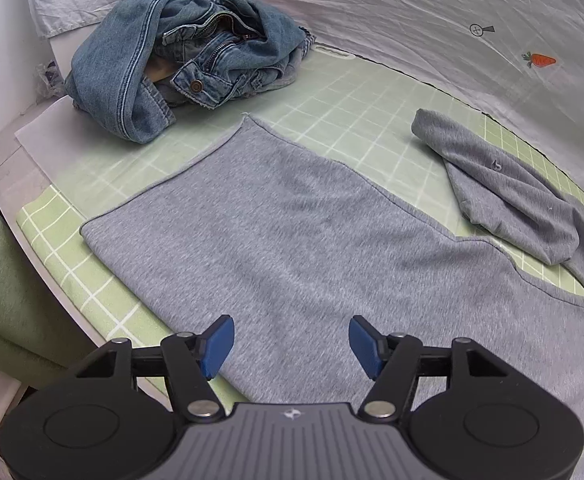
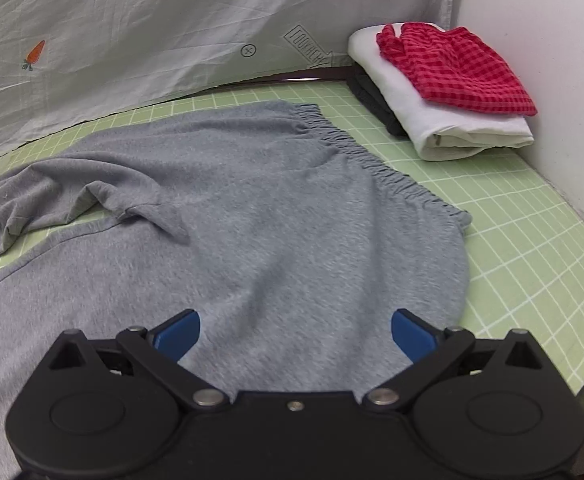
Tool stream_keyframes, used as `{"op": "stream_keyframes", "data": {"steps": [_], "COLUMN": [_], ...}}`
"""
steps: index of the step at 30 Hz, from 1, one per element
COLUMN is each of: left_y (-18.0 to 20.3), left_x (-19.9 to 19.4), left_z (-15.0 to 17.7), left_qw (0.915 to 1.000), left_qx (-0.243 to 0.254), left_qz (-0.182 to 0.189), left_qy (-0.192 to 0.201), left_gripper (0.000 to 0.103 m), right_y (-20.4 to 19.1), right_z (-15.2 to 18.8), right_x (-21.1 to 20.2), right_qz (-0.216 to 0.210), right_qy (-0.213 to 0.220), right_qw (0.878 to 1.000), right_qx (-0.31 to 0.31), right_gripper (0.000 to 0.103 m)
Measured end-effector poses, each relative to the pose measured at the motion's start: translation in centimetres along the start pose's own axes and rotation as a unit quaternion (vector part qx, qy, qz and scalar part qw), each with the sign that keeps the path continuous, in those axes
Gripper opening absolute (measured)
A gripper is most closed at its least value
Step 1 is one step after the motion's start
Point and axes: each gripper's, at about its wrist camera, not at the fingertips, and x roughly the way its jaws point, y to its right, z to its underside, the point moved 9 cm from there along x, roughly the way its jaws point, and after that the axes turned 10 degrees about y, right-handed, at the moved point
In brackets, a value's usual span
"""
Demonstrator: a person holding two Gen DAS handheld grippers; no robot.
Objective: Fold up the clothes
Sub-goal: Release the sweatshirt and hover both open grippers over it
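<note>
Both tongs spread, nothing pinched: left gripper (image 1: 292, 344) and right gripper (image 2: 295, 334) hover over the grey pants (image 2: 252, 208), which lie flat on the green mat (image 2: 511, 248). I'd smooth the crumpled far leg (image 1: 523, 200) first, then grab waistband (image 2: 375, 160) and hem together. Near edge of pants is hidden under the grippers; jeans (image 1: 180, 56) wait.

The white sheet (image 2: 172, 40) at the far side is showing an arrow (image 2: 309, 50) printed "LOOK HERE", upside down.
</note>
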Motion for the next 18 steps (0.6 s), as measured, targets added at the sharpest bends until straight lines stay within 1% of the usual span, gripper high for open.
{"op": "stream_keyframes", "data": {"steps": [4,7,14,18], "left_y": [0.9,2.2,5.2,6.3], "left_x": [1.0,2.3,6.2,9.5], "left_z": [-1.1,-2.5,-6.0,-8.1], "left_qw": [0.9999,0.9995,0.9972,0.9965], "left_qx": [0.000,0.005,0.035,0.040], "left_qz": [0.016,0.032,0.065,0.073], "left_qy": [0.003,0.006,0.012,0.002], "left_gripper": [0.065,0.065,0.065,0.065], "right_y": [-2.4,-3.3,-4.0,-3.5], "right_z": [-0.9,-1.6,-2.9,-3.5], "right_x": [1.1,1.9,5.2,7.7], "right_qz": [-0.018,-0.017,0.007,0.028], "right_qy": [0.002,0.004,-0.004,-0.014], "right_qw": [1.000,1.000,0.999,0.997], "right_qx": [0.001,0.007,0.036,0.066], "right_gripper": [0.103,0.103,0.103,0.103]}}
